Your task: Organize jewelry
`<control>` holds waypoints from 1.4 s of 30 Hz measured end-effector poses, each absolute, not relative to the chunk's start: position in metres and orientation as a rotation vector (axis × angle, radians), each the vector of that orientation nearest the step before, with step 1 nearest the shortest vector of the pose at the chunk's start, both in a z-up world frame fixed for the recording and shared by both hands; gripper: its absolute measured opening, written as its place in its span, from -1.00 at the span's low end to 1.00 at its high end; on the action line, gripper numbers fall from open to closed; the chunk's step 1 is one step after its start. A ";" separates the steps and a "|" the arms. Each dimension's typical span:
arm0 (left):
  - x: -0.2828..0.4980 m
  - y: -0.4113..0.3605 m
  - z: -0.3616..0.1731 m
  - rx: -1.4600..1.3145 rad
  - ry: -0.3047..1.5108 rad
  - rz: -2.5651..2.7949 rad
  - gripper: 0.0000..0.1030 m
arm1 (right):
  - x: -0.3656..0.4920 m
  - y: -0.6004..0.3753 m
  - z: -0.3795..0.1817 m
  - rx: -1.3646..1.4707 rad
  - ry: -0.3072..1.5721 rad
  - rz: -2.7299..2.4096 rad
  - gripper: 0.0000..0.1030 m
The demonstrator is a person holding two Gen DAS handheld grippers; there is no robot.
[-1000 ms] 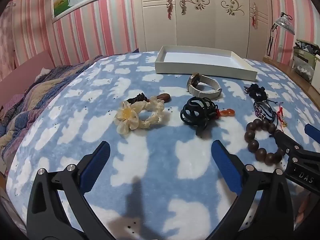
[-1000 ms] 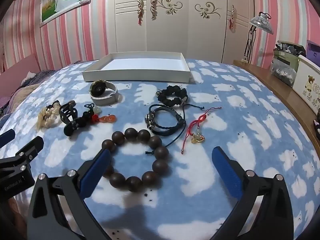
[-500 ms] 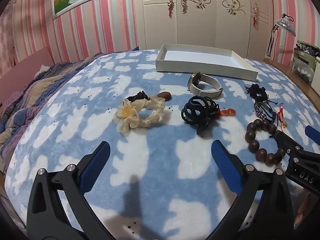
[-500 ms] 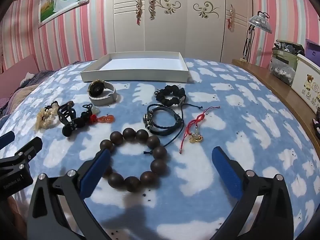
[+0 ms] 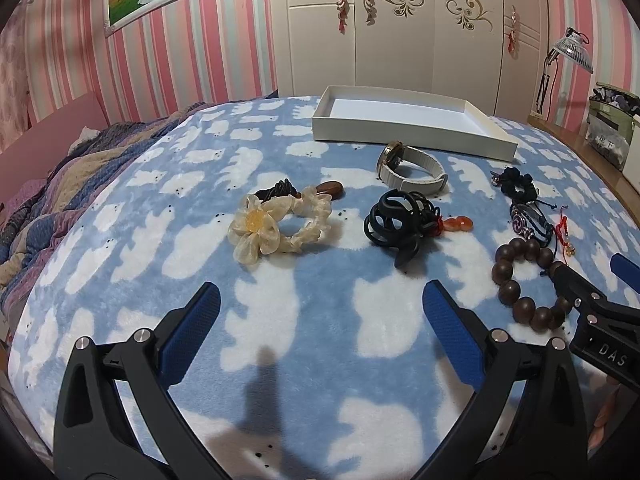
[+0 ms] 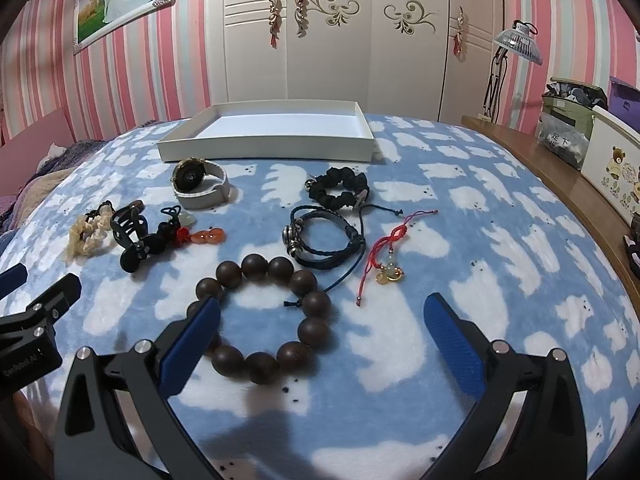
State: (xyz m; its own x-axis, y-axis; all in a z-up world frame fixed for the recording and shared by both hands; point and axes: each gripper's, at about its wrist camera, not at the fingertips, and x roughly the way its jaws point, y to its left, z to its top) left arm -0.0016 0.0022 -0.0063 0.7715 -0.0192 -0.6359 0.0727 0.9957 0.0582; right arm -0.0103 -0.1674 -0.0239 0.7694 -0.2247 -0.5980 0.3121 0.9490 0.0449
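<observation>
I'm seeing the blanket (image 6: 500,220) lying a touch lower in both views vs 1 s ago, so both grippers are tipping up slightly; items aren't shifting. White tray (image 6: 264,148) is sitting at the far edge, w/ bare blanket stretching to its right and across the near foreground. Left gripper (image 5: 320,312) is hanging wide open over bare blanket, holding nothing. Right gripper (image 6: 322,320) is also gaping wide, empty, its left finger overlapping the wooden bead bracelet (image 6: 264,312). Watch (image 6: 200,184) is lying just before the tray; cream scrunchie (image 5: 276,228) and black claw clip (image 5: 396,224) are resting apart, left of the beads.
</observation>
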 end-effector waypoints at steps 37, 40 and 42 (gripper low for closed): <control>0.006 0.009 -0.005 0.068 0.703 -0.058 0.94 | -0.010 -0.169 -0.027 0.145 0.647 -0.301 0.97; 0.007 0.009 -0.005 0.070 0.703 -0.057 0.94 | -0.010 -0.169 -0.027 0.146 0.645 -0.300 0.97; 0.007 0.010 -0.005 0.069 0.703 -0.057 0.94 | -0.010 -0.169 -0.028 0.145 0.645 -0.300 0.97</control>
